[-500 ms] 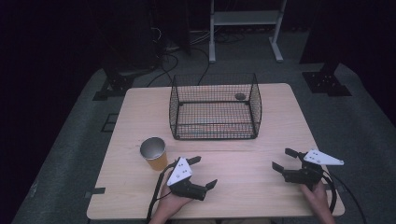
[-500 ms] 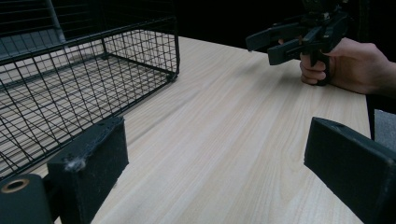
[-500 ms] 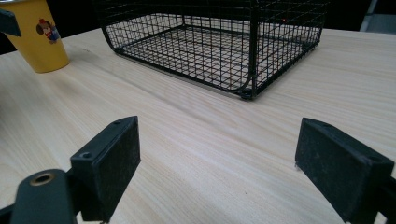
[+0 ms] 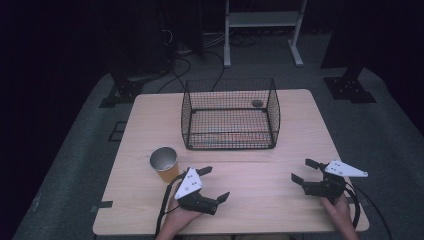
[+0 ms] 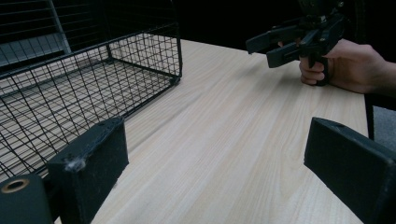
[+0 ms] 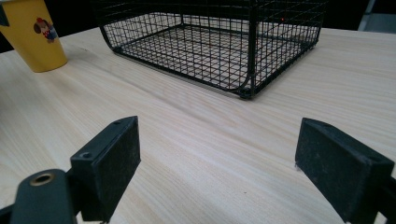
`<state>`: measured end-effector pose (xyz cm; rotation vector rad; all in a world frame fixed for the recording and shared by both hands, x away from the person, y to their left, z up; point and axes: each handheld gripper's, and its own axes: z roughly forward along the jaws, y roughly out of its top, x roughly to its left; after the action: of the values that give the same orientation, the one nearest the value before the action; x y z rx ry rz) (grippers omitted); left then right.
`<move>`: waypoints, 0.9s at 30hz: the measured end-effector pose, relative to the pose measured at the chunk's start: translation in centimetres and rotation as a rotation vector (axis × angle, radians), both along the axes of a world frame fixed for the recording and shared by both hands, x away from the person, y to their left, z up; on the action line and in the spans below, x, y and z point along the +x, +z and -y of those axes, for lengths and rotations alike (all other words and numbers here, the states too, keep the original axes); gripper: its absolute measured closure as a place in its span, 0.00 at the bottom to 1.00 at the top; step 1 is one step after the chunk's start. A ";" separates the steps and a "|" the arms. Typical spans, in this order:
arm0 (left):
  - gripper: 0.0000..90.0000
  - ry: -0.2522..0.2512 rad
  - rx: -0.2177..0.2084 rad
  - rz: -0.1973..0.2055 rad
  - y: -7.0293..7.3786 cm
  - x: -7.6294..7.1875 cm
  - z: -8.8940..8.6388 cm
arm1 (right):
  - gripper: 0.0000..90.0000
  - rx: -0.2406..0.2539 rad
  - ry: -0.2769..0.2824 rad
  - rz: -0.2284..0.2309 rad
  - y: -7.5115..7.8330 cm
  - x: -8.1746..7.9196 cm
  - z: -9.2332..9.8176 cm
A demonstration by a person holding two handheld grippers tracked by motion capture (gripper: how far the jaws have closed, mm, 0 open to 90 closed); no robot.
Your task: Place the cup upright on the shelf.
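While a person sits at the near edge of a pale wooden tabletop (image 4: 280,200), each hand holds a two-jaw tool above the bare wood. A black wire basket (image 4: 230,114) stands at the middle of the far half and serves as the landmark. The left tool (image 4: 214,184) hovers in front of the basket's left corner, its jaws spread apart with nothing between them. Just beside that tool, on the side toward the basket's left end, stands a yellow cup (image 4: 164,164), upright, with a small cartoon figure printed on its wall. The right tool (image 4: 305,171) hovers in front of the basket's right corner, well apart from the cup, its jaws also spread wide and holding nothing. A small dark object (image 4: 257,103) lies near the basket's far right corner; what it is cannot be told.
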<state>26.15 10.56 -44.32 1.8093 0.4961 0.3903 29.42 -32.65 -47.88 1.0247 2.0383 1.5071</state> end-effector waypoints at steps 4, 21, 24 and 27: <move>0.06 0.003 0.003 0.002 0.5 0.0 -0.5 | 0.14 -0.003 0.001 0.002 0.0 0.0 0.0; 0.06 0.000 0.007 0.006 1.9 -0.2 -1.6 | 0.14 0.003 0.000 -0.002 0.0 0.0 0.0; 0.06 0.004 0.006 0.013 2.4 -0.3 -2.0 | 0.14 0.004 0.000 -0.002 0.0 0.0 0.0; 0.06 0.005 0.013 0.020 2.7 -0.4 -2.2 | 0.14 0.003 0.000 -0.003 0.0 0.0 0.1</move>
<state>25.77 12.78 -41.62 1.8153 0.4856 0.4159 29.46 -32.71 -47.87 1.0281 2.0386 1.5104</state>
